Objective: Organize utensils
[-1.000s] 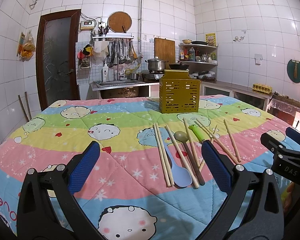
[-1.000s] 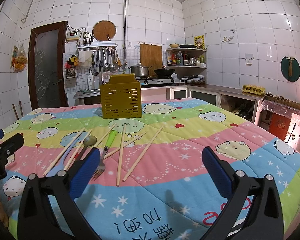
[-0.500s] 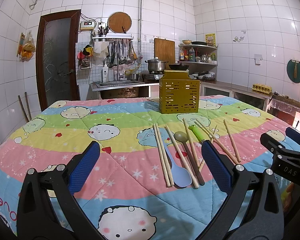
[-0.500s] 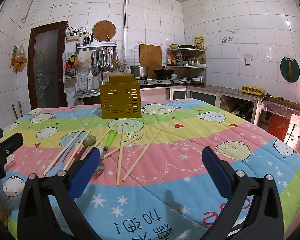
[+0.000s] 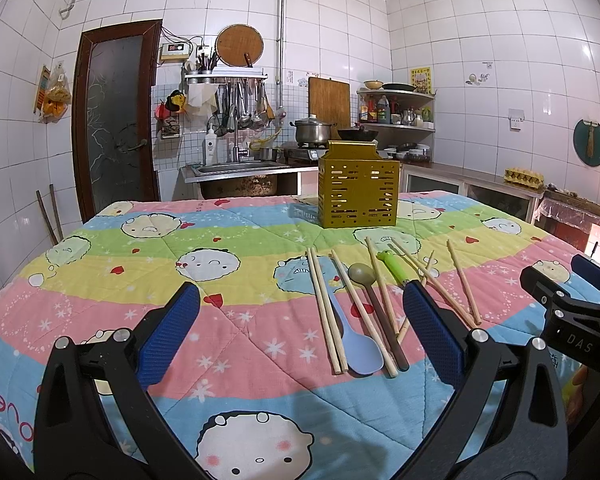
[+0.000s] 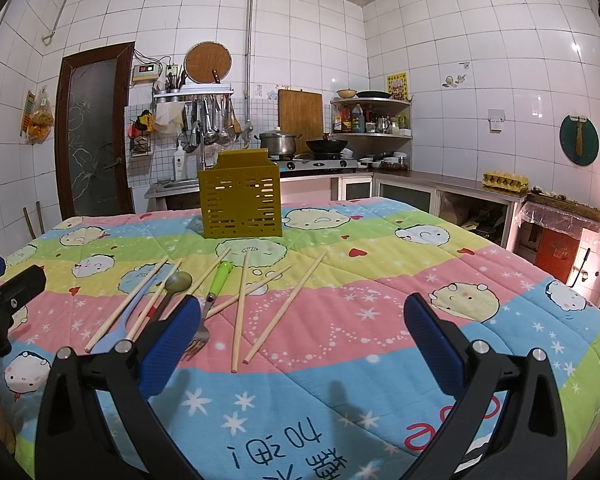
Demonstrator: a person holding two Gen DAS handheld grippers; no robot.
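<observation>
Above the near edge of the quilt-covered tabletop, the left hand-held gripper hovered with its blue-padded fingers spread wide apart, gripping nothing and touching nothing. Beside it, to the right, the right hand-held gripper was held at a similar height, its blue pads just as far apart and likewise empty. Each one appeared at the edge of the other's view: the right hand-held gripper showed at the far right of the left wrist view, and the left one at the far left of the right wrist view. Both pointed forward across the tabletop toward the yellow slotted utensil holder, which stood upright near the far edge.

Between the holder and the hand-held grippers, the utensils lay loose on the quilt. A pair of wooden chopsticks lay side by side at the left of the cluster, just beside a light blue spoon. A dark-handled spoon with an olive bowl lay next to it, with another chopstick crossing the blue spoon's handle. A green-handled fork lay among further scattered chopsticks, its tines toward the right hand-held gripper's left finger.
</observation>
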